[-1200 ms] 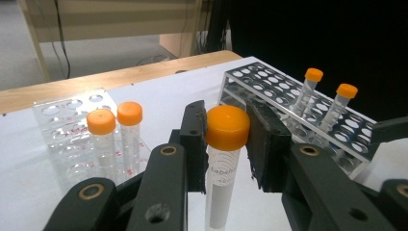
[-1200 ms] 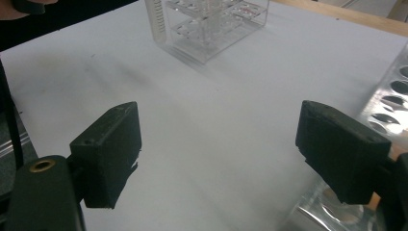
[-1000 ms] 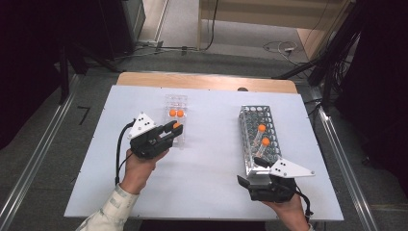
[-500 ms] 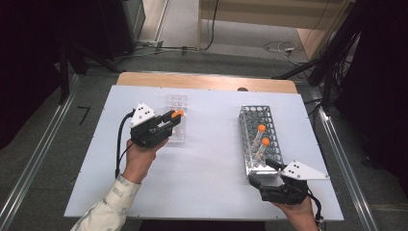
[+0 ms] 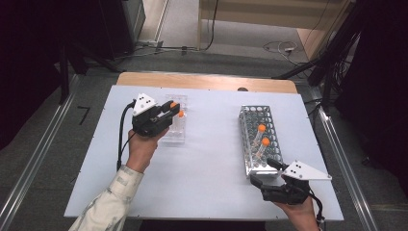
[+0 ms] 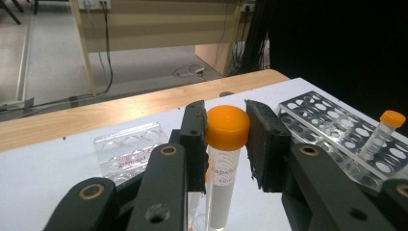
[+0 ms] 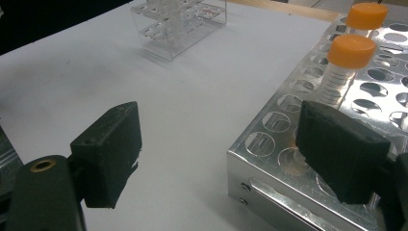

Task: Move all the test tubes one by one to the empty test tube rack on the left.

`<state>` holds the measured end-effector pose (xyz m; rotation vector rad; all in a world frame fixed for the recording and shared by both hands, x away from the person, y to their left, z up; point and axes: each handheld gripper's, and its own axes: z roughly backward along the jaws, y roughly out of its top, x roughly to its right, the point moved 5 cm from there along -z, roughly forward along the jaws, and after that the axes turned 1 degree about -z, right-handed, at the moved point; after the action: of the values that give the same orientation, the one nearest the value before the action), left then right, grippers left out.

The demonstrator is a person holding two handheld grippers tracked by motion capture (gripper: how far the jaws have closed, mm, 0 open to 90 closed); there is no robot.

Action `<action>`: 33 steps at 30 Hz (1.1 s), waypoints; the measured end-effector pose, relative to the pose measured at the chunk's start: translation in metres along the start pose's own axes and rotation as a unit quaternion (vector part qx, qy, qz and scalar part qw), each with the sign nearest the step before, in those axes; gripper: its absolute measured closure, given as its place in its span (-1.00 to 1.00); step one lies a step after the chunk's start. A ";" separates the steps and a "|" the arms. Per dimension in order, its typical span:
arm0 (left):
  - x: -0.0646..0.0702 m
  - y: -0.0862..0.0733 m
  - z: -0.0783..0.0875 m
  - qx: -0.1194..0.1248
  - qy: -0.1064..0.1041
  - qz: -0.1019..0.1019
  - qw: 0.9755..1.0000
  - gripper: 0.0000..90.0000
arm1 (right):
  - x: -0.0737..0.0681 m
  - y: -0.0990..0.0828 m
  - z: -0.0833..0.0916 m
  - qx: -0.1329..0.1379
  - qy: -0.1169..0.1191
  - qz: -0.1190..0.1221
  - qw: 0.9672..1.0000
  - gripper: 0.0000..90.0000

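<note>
Kid: Tube (image 6: 224, 159) with an orange cap (image 6: 227, 127), who has it?

Helper: The left gripper (image 6: 226, 132) does. Its two black jaws squeeze the cap from both sides. The tube hangs straight down, just over the clear plastic rack (image 5: 175, 126) on the white table (image 5: 207, 163).

Kid: And the other one?

Helper: The right gripper (image 7: 226, 154) has its jaws wide apart, with nothing between them. It sits at the near corner of the metal rack (image 5: 253, 139).

Kid: Is anything in that rack?

Helper: Two orange-capped tubes (image 5: 260, 138) stand there.
</note>
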<state>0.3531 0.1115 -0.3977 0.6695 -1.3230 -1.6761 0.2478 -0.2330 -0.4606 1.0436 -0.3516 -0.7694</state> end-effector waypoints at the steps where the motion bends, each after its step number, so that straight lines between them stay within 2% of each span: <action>1: 0.000 0.000 -0.001 0.001 0.002 -0.001 1.000 0.57 | 0.000 0.000 0.000 0.000 0.000 0.000 1.000 -0.67; 7: 0.001 -0.003 -0.008 -0.003 0.013 -0.016 1.000 0.57 | 0.000 0.000 0.000 0.001 -0.001 -0.001 1.000 -0.67; 11: 0.003 -0.004 -0.010 -0.002 0.013 -0.021 1.000 0.57 | 0.001 0.000 0.001 0.001 -0.002 0.000 1.000 -0.67; 20: 0.002 -0.014 -0.016 -0.012 0.017 -0.022 1.000 0.57 | 0.000 0.000 0.002 0.001 -0.001 -0.001 1.000 -0.67; 27: 0.004 -0.022 -0.018 -0.022 0.022 -0.033 0.999 0.56 | 0.000 0.000 0.001 0.001 -0.001 0.001 1.000 -0.67; 33: 0.002 -0.030 -0.020 -0.030 0.026 -0.030 0.999 0.56 | 0.000 0.000 0.001 0.002 -0.001 0.001 1.000 -0.67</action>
<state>0.3601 0.1015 -0.4319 0.7194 -1.2210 -1.7287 0.2467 -0.2338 -0.4600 1.0453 -0.3553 -0.7671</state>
